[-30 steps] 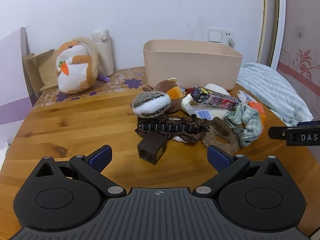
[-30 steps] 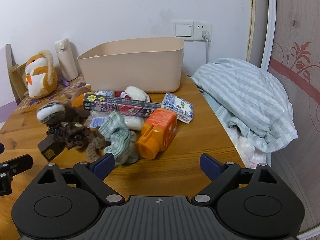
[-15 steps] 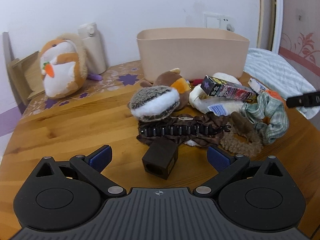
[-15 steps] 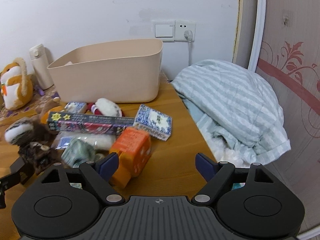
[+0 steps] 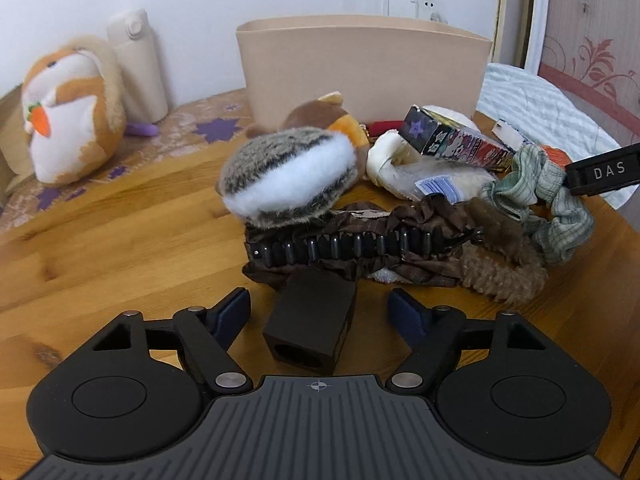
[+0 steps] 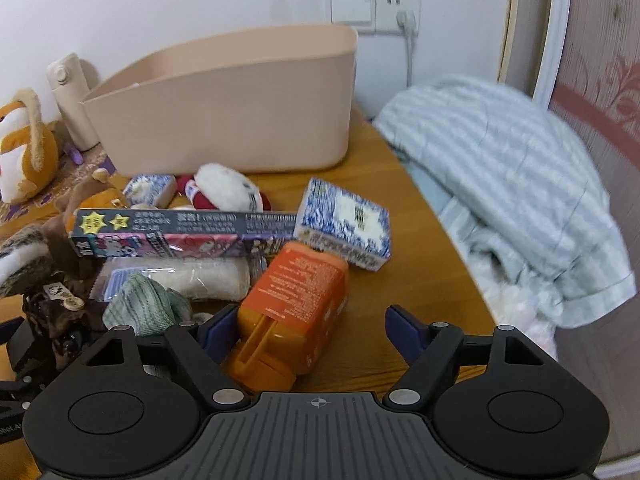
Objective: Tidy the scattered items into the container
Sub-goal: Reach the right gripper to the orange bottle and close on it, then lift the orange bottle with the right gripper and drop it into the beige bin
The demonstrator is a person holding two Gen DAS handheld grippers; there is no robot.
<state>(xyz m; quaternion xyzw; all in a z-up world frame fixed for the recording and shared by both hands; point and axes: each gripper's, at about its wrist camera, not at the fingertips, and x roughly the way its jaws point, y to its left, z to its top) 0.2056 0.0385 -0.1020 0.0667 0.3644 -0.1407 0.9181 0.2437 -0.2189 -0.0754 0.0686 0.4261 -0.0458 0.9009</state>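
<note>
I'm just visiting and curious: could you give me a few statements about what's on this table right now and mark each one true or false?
1. A dark brown block lies between the left hand-held gripper's open fingers. True.
2. The orange box already sits inside the beige container. False: it lies on the wooden table, in front of the container, at the right hand-held gripper.
3. A long printed carton rests on top of the pile. True.
4. The hamster plush lies in the pile. False: it stands apart, beside a cream bottle.
</note>
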